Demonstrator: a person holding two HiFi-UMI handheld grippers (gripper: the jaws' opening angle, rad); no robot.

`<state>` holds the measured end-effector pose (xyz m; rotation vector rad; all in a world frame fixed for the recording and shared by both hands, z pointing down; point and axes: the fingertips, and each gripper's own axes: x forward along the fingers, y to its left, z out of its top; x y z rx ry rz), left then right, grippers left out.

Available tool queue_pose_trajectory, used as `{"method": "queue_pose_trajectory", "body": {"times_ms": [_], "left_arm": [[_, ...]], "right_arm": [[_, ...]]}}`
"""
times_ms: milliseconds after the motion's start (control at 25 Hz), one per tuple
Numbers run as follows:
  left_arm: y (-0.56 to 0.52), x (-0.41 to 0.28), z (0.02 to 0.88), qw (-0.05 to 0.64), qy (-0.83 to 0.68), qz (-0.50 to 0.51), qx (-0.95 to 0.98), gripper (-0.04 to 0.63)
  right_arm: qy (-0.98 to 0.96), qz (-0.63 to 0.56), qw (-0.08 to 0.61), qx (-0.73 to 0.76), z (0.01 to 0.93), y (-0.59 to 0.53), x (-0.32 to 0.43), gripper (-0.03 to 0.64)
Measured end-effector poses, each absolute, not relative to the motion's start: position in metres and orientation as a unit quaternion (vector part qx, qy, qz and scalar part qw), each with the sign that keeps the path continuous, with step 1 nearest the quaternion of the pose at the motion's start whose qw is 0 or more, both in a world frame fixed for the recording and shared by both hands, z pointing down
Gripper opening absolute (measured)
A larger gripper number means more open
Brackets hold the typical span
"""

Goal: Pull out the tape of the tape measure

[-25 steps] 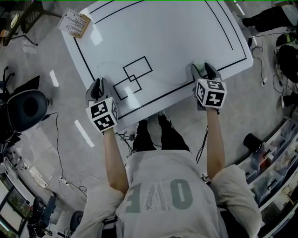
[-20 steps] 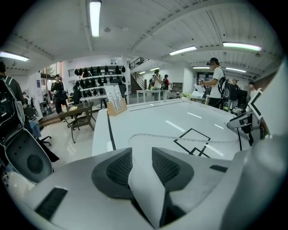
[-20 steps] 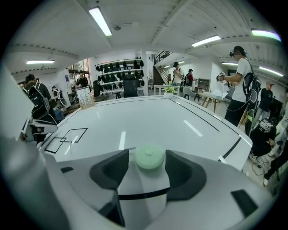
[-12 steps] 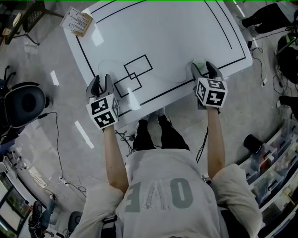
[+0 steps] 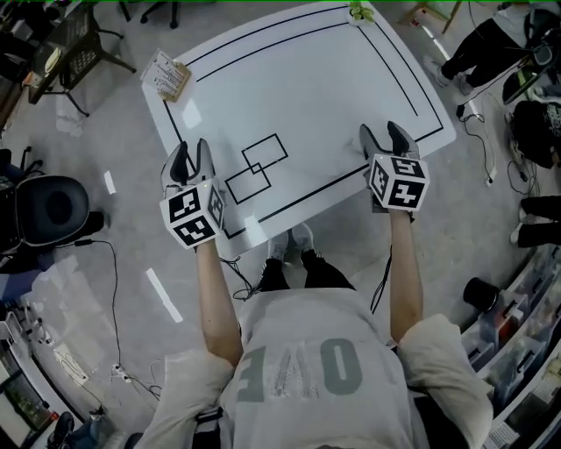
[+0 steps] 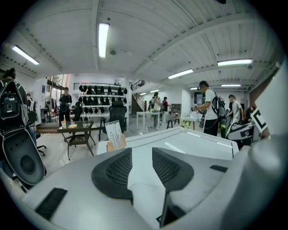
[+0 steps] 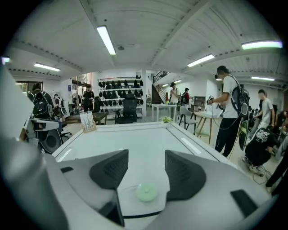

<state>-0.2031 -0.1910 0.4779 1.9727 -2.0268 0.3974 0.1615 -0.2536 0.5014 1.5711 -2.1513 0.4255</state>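
A broad white rectangular surface [image 5: 307, 79] [image 7: 135, 139], ruled with a black border and two overlapping black squares, stretches ahead of both tongs. The left tongs [image 5: 191, 151] [image 6: 141, 155] hang over its near edge, just left of the squares. Their dark mesh-padded jaws have just been opening and stand a narrow way apart, with only bare surface showing between them. The right tongs [image 5: 382, 133] [image 7: 146, 157] are over the near right edge, well apart from the left pair. Their jaws have also just been opening and stand wide, gripping nothing.

Far beyond the left tongs, at the surface's corner, a printed white card in a wooden holder [image 5: 166, 76] [image 6: 114, 134] stands upright. A small green plant [image 5: 361, 10] [image 7: 167, 119] sits at the far corner ahead of the right tongs.

The pale green round tape measure [image 7: 146, 192] lies flat on the surface beneath the gap of the right tongs, and neither pad touches it.
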Motion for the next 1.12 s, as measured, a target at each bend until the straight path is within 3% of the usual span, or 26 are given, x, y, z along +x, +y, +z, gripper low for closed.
{"method": "queue_pose_trajectory", "body": {"times_ms": [200,480,760,1120], "left_arm": [[-0.200,-0.195,0.401,0.077,-0.710,0.074,0.696,0.114],[-0.173,-0.167,0.323,0.006,-0.700,0.023,0.714,0.044],[-0.145,-0.136,0.289,-0.044,-0.684,-0.014,0.728,0.031],[-0.117,-0.118,0.294,-0.066,-0.679,-0.011,0.731,0.028]], "right_arm": [[-0.793,0.093,0.161,0.580,0.428,-0.259,0.144,0.239],[-0.807,0.029,0.073,0.586,0.349,-0.225,0.123,0.057],[-0.821,-0.006,0.017,0.570,0.318,-0.183,0.098,0.035],[-0.841,-0.010,0.006,0.541,0.323,-0.139,0.072,0.034]]}}
